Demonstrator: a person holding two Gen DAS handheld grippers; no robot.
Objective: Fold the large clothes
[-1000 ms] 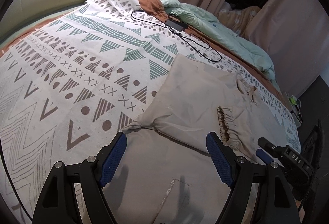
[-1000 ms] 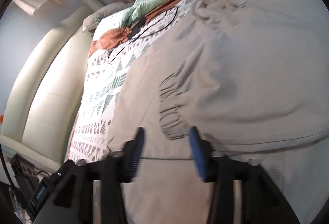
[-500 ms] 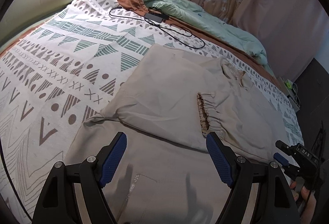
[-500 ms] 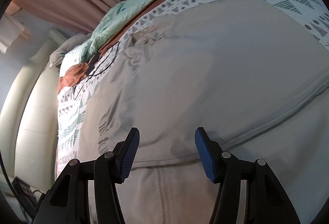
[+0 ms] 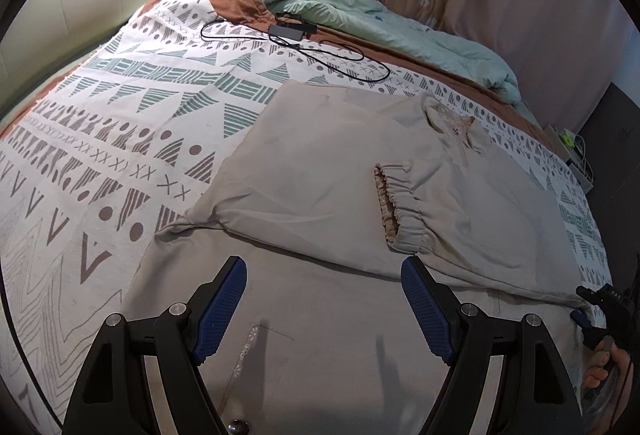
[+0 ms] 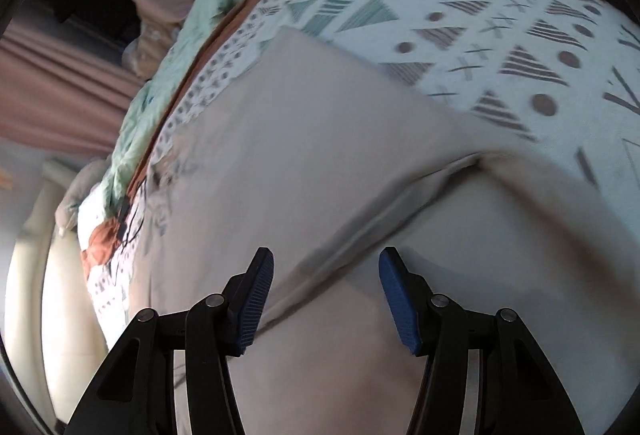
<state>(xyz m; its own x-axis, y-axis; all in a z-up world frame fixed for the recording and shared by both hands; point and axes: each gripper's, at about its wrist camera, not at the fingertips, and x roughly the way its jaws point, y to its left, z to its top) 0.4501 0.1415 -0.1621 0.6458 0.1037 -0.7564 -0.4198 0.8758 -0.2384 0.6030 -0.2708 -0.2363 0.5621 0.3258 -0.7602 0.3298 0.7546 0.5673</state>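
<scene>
We see a bed covered by a white spread with grey and green geometric patterns (image 5: pixel 132 123), running off to our left. A thin black cable with a power brick (image 5: pixel 294 31) lies on it near the far end, beside a rust-brown cloth (image 5: pixel 230 1) and a crumpled mint-green duvet (image 5: pixel 404 25). In the middle, the large beige sweatshirt (image 5: pixel 320 171) lies flat on the spread, one sleeve folded across its body so the gathered elastic cuff (image 5: pixel 400 209) rests on the chest. Our left gripper (image 5: pixel 324 305) hangs above the lower part of the garment, blue-padded jaws spread wide with nothing between them. At the right edge, our right gripper (image 6: pixel 326 293) hovers over the sleeve's folded edge, jaws likewise parted and empty, held by a hand (image 5: pixel 608 367).
</scene>
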